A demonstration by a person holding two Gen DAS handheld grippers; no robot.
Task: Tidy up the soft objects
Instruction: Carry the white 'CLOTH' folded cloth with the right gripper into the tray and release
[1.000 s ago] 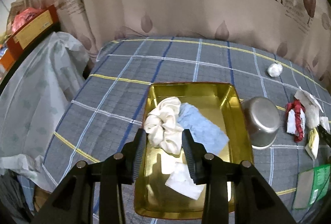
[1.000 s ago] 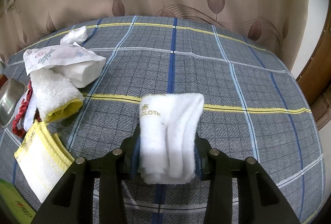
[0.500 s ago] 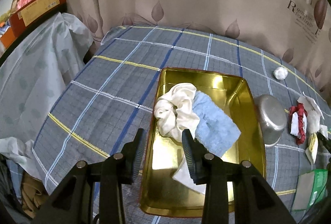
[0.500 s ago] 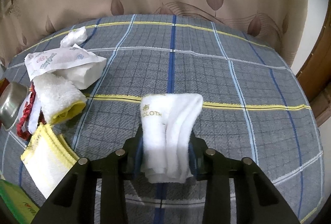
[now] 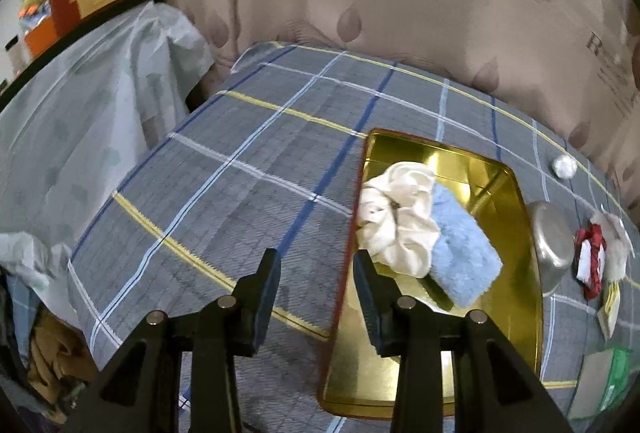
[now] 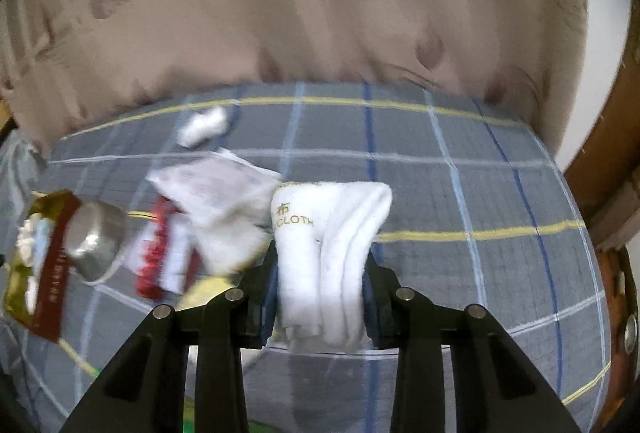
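Observation:
My right gripper (image 6: 320, 269) is shut on a folded white cloth (image 6: 328, 245) with gold lettering, held lifted above the plaid table. My left gripper (image 5: 316, 273) is open and empty, above the left edge of the gold tray (image 5: 516, 333). In the tray lie a cream scrunchie (image 5: 396, 221) and a blue cloth (image 5: 460, 253). The tray also shows at the far left of the right wrist view (image 6: 40, 293), blurred.
A steel bowl (image 5: 554, 245) sits right of the tray, with a red-and-white packet (image 5: 590, 261) beyond it. A tissue pack (image 6: 216, 189), a crumpled white wad (image 6: 202, 127) and yellow-edged cloths lie left of the held cloth. A covered shelf (image 5: 80, 105) stands at the table's left.
My right gripper has lifted the white cloth and swung left, so the bowl and tray came into view. My left gripper has drawn left off the tray's contents to its edge.

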